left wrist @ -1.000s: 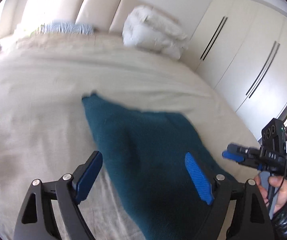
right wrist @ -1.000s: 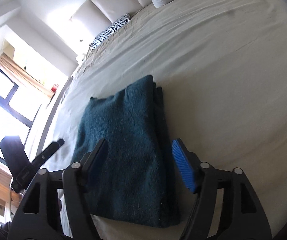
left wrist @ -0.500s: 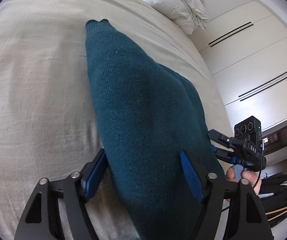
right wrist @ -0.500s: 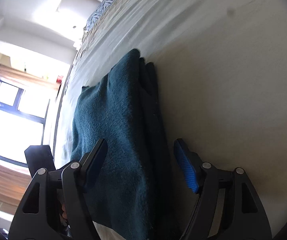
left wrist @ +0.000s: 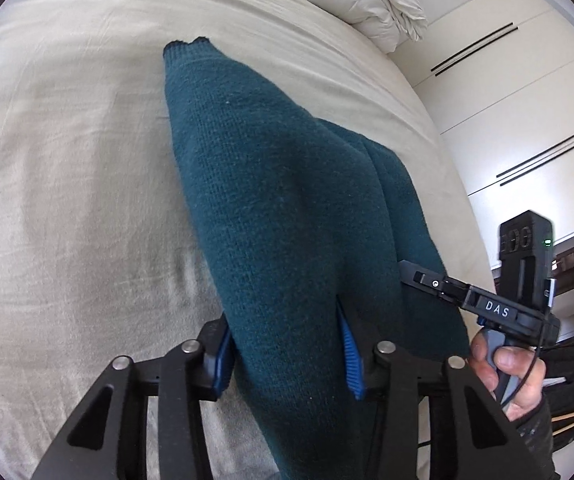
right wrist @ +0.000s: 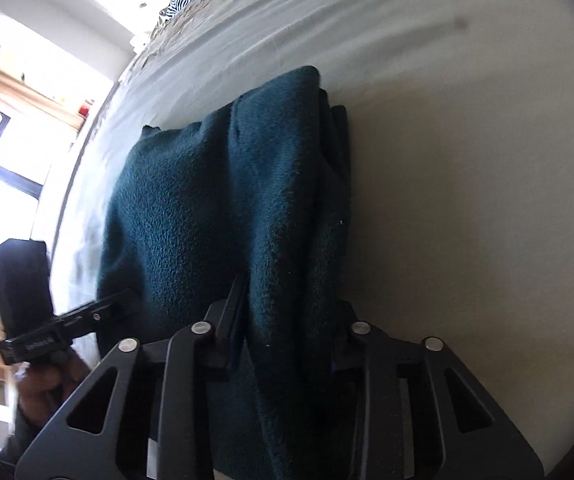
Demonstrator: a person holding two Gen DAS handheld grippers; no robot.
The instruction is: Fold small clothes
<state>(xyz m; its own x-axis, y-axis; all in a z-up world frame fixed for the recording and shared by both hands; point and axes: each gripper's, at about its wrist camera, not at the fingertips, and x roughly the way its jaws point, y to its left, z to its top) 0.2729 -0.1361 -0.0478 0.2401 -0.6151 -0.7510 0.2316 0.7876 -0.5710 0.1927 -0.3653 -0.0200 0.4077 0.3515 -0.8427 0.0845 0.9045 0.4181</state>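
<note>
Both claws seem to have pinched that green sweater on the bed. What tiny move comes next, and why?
Probably lift the near edge and carry it toward the far end: the left claw and right claw both grip the sweater, which lies lengthwise on the bed.

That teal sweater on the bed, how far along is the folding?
Partly done: the teal sweater already lies doubled into a narrow strip, with layers stacked along one edge. In hand: the left claw and the right claw each pinch its near end. Left: probably carrying that end over toward the far end on the bed, then letting go.
</note>
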